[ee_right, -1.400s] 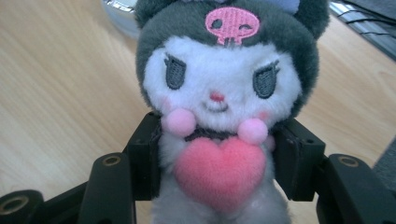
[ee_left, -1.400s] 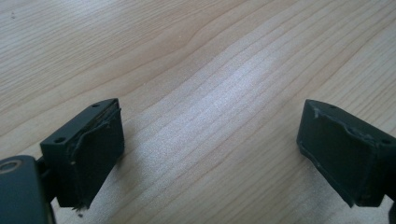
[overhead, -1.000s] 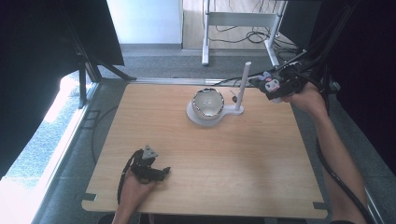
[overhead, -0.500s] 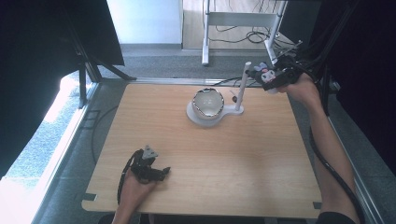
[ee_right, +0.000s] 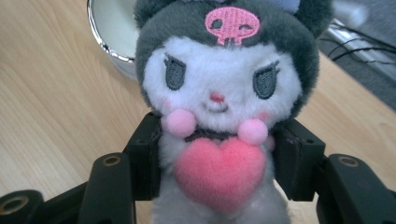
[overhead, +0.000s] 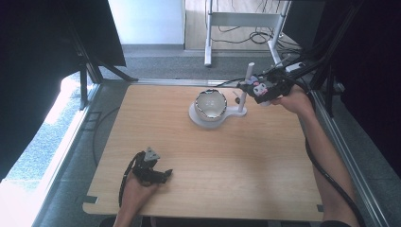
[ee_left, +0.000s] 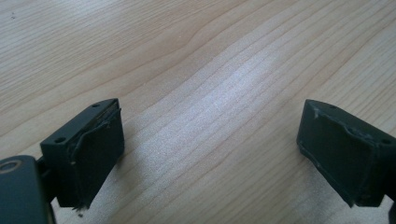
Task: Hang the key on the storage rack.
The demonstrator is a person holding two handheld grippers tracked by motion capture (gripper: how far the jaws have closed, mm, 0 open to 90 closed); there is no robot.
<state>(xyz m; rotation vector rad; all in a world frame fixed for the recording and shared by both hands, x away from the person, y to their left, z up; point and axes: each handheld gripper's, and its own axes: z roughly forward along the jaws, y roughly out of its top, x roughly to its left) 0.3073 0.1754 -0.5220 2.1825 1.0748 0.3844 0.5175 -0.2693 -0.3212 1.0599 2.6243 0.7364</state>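
Observation:
A small plush doll (ee_right: 219,93) with a white face, grey hood, pink skull badge and pink heart sits clamped between the jaws of my right gripper (ee_right: 217,154). In the high view that right gripper (overhead: 257,89) hangs above the table's far right, beside a white post (overhead: 246,85) on a white stand. A shiny bowl (overhead: 211,104) rests on the stand's round base (overhead: 198,118). My left gripper (overhead: 163,176) lies low near the front left of the table, and the left gripper (ee_left: 210,154) stands open over bare wood.
The wooden table (overhead: 203,161) has a metal frame along its left side (overhead: 80,132) and right side (overhead: 350,165). Cables (overhead: 257,35) and a white rack's legs (overhead: 208,33) lie on the floor beyond the far edge.
My right gripper has carried the plush doll leftward toward the white post and bowl. The left gripper has stayed put.

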